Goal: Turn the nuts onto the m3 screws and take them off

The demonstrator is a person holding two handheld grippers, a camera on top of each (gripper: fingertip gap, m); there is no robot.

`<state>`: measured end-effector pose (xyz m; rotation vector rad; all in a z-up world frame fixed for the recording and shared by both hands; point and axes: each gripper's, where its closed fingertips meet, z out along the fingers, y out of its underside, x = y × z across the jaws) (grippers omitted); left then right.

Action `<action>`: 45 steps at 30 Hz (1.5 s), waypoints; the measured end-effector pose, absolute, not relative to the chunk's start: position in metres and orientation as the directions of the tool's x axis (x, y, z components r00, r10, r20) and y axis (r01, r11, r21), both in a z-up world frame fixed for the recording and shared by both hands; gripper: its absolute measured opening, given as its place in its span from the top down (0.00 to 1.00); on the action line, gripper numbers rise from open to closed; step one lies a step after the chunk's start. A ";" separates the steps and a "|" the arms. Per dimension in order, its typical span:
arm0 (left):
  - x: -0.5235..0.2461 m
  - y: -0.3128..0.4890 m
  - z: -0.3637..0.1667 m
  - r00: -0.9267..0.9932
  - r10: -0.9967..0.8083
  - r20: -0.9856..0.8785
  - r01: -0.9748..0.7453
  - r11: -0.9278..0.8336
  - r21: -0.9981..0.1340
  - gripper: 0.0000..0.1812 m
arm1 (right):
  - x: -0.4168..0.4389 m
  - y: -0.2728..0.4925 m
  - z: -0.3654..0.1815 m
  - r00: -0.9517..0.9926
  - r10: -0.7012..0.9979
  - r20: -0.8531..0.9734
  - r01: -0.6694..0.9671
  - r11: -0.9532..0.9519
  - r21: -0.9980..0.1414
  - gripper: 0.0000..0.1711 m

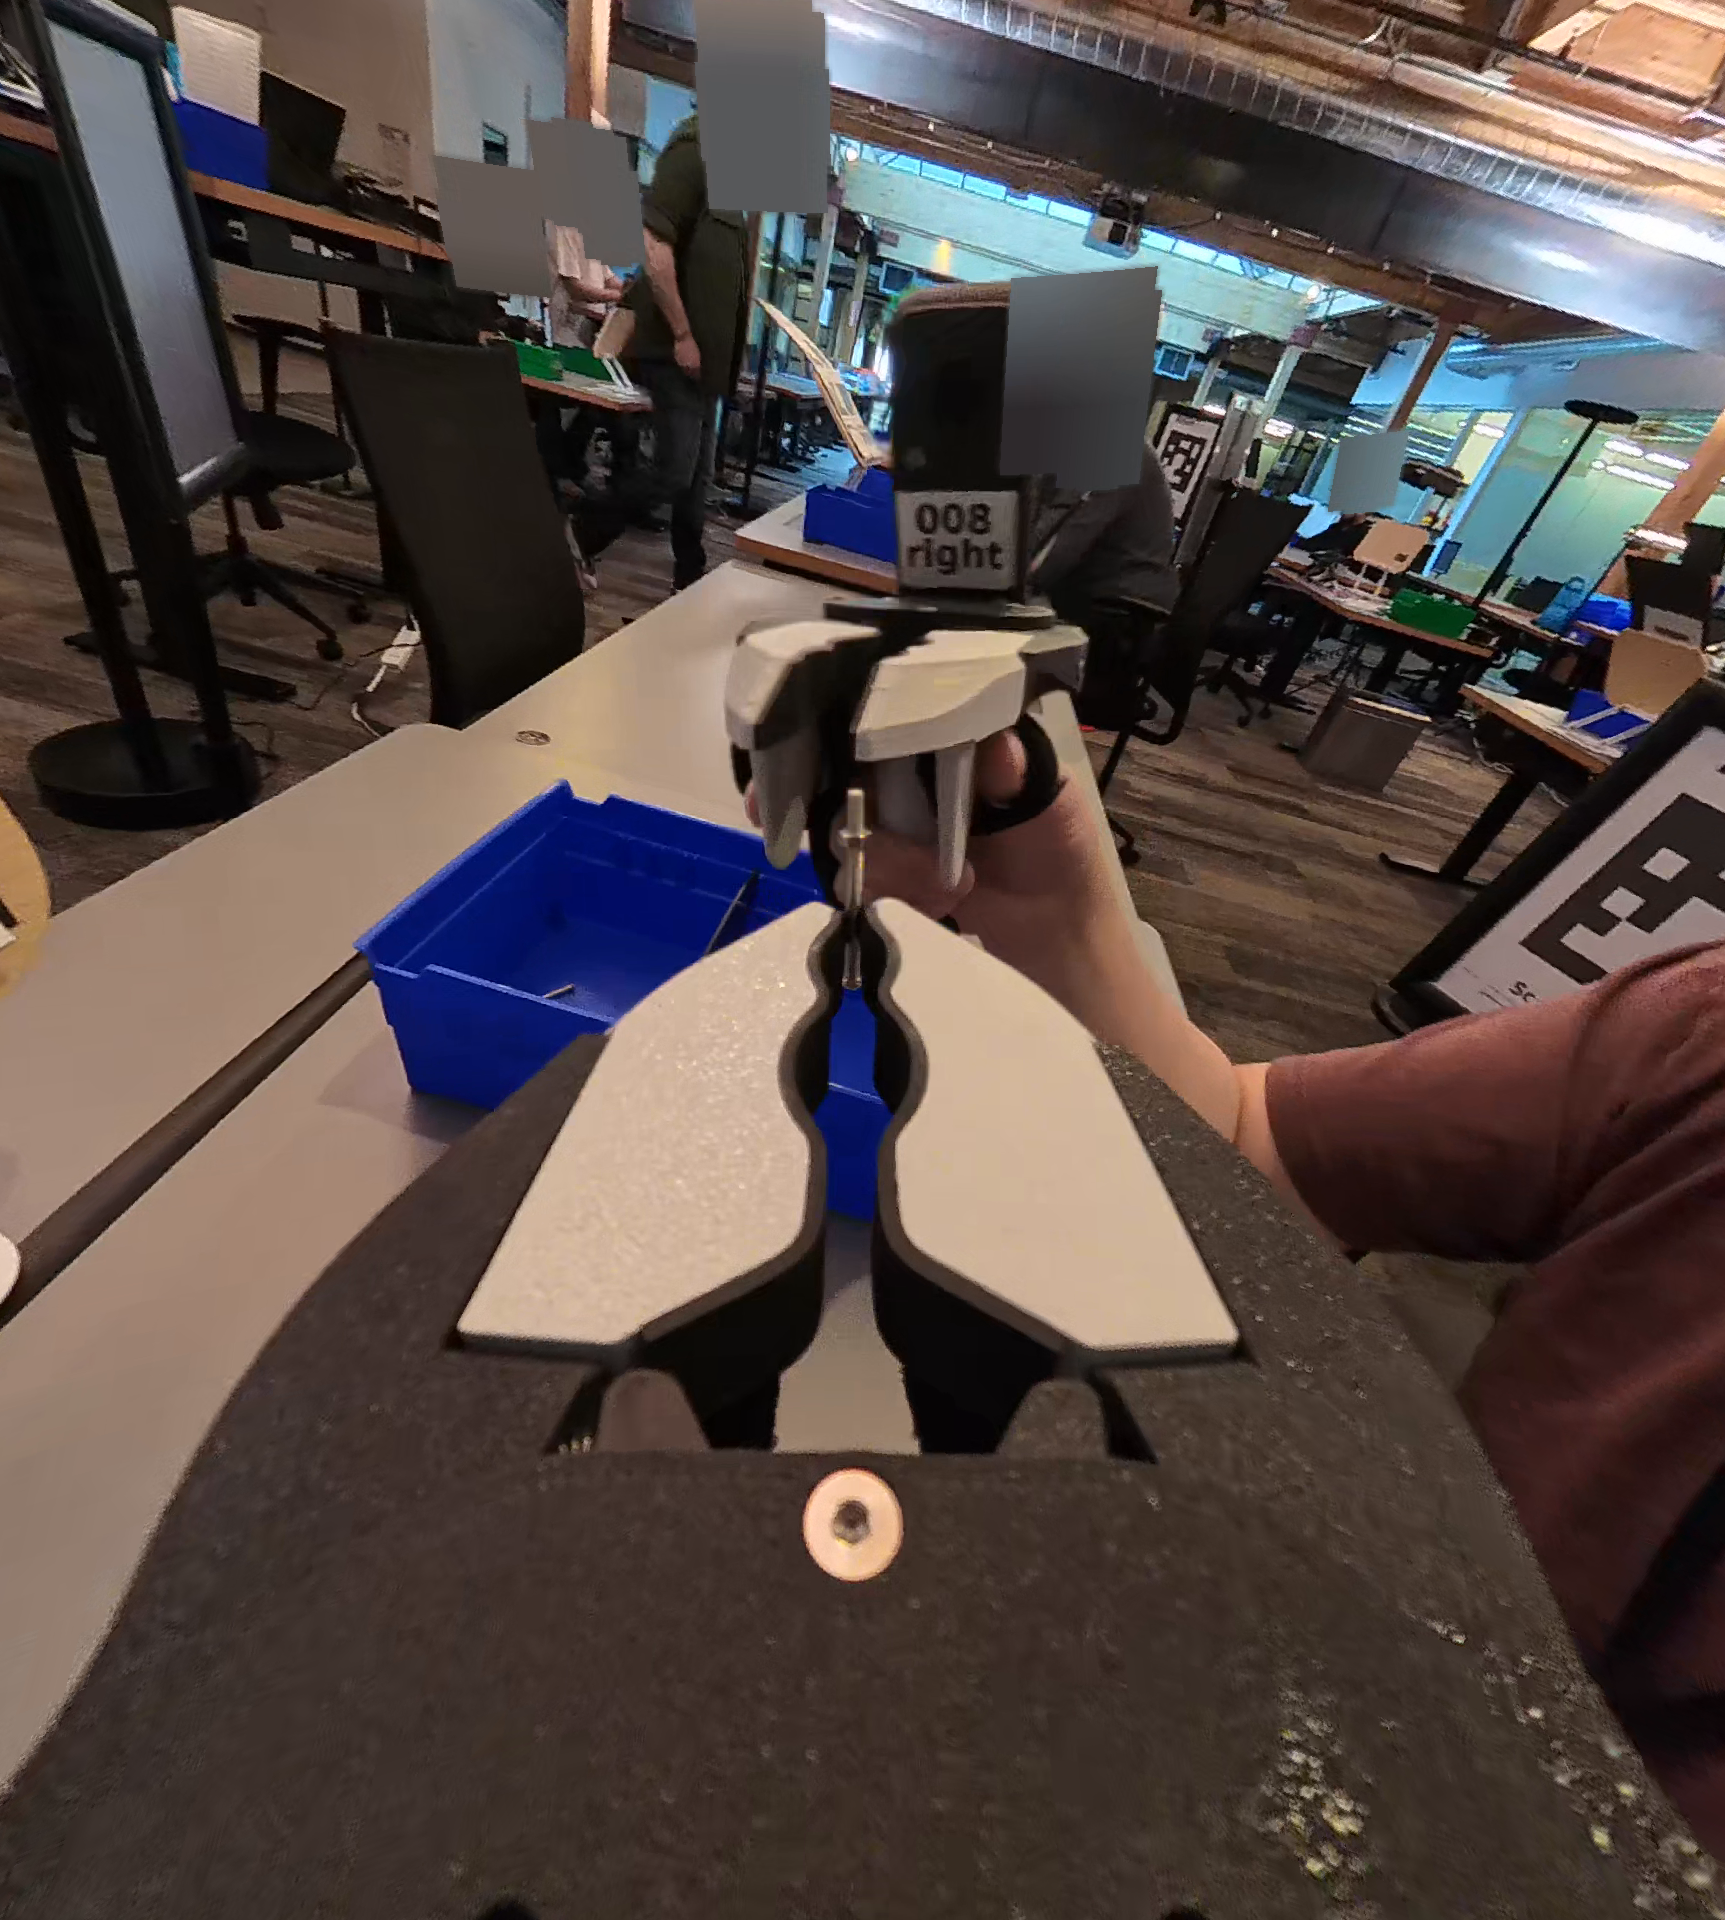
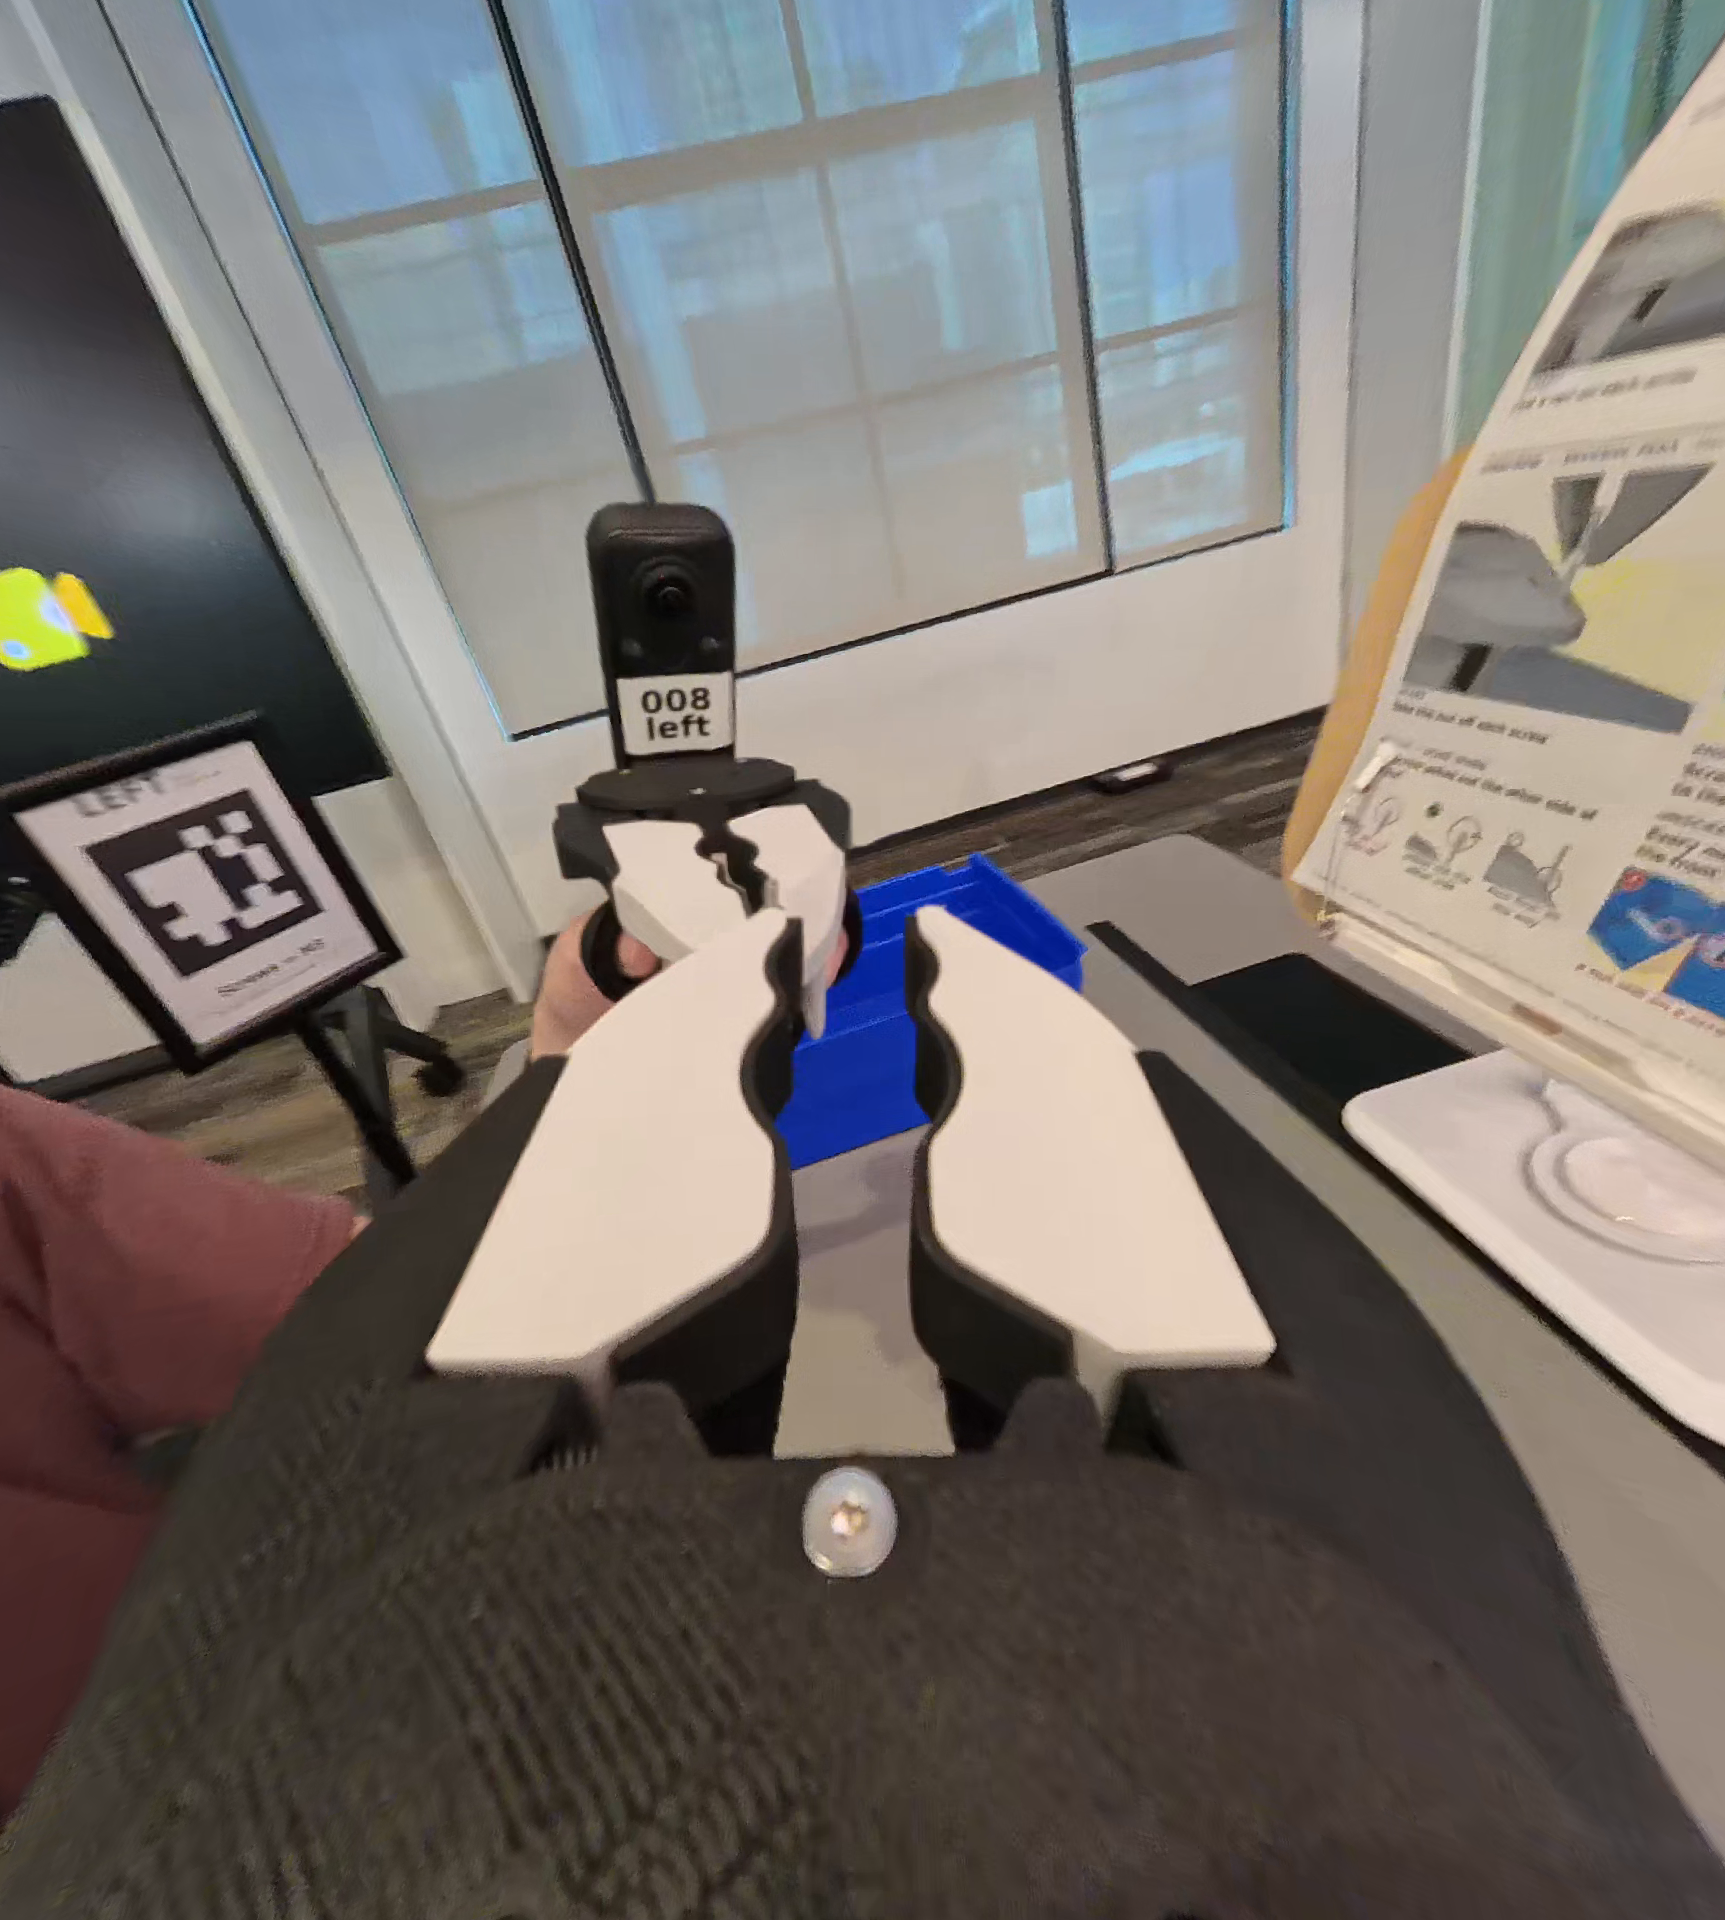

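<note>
left gripper [image 1: 850, 920] is pinched tight on the bottom end of the screw [image 1: 852, 894], which stands upright with a nut [image 1: 850, 837] partway up it. just past that the right gripper [image 1: 868, 857] sits with its fingers apart around the screw's top. blue bin [image 1: 484, 997] is on the table behind the screw, with another loose screw [image 1: 559, 991] inside

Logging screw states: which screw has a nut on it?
The screw pinched upright in the left gripper; a nut sits on its shank. The one lying in the blue bin looks bare.
</note>
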<state>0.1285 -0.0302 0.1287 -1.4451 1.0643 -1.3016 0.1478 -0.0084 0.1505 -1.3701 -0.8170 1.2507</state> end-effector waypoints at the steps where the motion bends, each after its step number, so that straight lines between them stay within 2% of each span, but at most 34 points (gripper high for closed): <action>1: 0.131 -0.031 0.126 0.073 -0.970 0.231 -0.041 -0.235 -0.971 0.99 | 0.146 -0.010 0.150 0.177 0.947 -0.267 -0.177 -0.236 -0.956 0.90; 4: 0.139 -0.033 0.123 0.054 -0.969 0.241 -0.051 -0.243 -0.969 0.99 | 0.143 -0.014 0.154 0.093 0.936 -0.339 -0.220 -0.313 -0.924 0.91; 8: 0.144 -0.036 0.124 0.049 -0.973 0.225 -0.058 -0.228 -0.972 0.99 | 0.139 -0.019 0.148 0.102 0.948 -0.302 -0.159 -0.284 -0.946 0.92; 12: 0.144 -0.038 0.124 0.049 -0.972 0.231 -0.051 -0.233 -0.971 0.99 | 0.140 -0.024 0.149 0.083 0.953 -0.290 -0.144 -0.276 -0.950 0.98; 15: 0.143 -0.036 0.122 0.062 -0.970 0.236 -0.055 -0.239 -0.969 0.99 | 0.140 -0.028 0.151 0.056 0.951 -0.304 -0.151 -0.293 -0.944 0.93; 20: 0.146 -0.041 0.123 0.048 -0.974 0.220 -0.064 -0.223 -0.973 0.99 | 0.133 -0.031 0.141 0.061 0.956 -0.285 -0.087 -0.280 -0.956 0.92; 22: 0.148 -0.042 0.122 0.041 -0.975 0.218 -0.068 -0.221 -0.973 0.99 | 0.131 -0.032 0.141 0.046 0.959 -0.278 -0.091 -0.274 -0.958 0.97; 26: 0.148 -0.039 0.123 0.041 -0.971 0.234 -0.051 -0.236 -0.970 0.98 | 0.131 -0.030 0.142 0.052 0.957 -0.284 -0.099 -0.278 -0.955 0.97; 29: 0.150 -0.034 0.122 0.056 -0.964 0.260 -0.038 -0.263 -0.964 0.88 | 0.132 -0.030 0.143 0.037 0.954 -0.298 -0.111 -0.292 -0.950 0.97; 32: 0.154 -0.036 0.121 0.011 -0.958 0.287 -0.032 -0.288 -0.957 0.88 | 0.132 -0.030 0.144 0.036 0.953 -0.300 -0.116 -0.294 -0.949 0.97; 36: 0.161 -0.040 0.115 -0.036 -0.948 0.316 -0.048 -0.314 -0.948 0.98 | 0.133 -0.028 0.144 0.033 0.953 -0.301 -0.127 -0.295 -0.947 0.97; 39: 0.164 -0.038 0.115 -0.029 -0.945 0.325 -0.040 -0.324 -0.945 0.98 | 0.134 -0.024 0.143 0.055 0.956 -0.287 -0.135 -0.277 -0.951 0.97; 40: 0.163 -0.037 0.115 -0.027 -0.945 0.326 -0.037 -0.325 -0.945 0.98 | 0.137 -0.022 0.146 0.063 0.957 -0.283 -0.156 -0.270 -0.950 0.95; 42: 0.162 -0.039 0.118 -0.034 -0.945 0.326 -0.031 -0.325 -0.945 0.98 | 0.143 -0.018 0.152 0.082 0.955 -0.285 -0.199 -0.264 -0.944 0.82; 45: 0.161 -0.041 0.120 -0.026 -0.952 0.305 -0.028 -0.305 -0.952 0.98 | 0.144 -0.019 0.150 0.095 0.960 -0.265 -0.174 -0.246 -0.953 0.82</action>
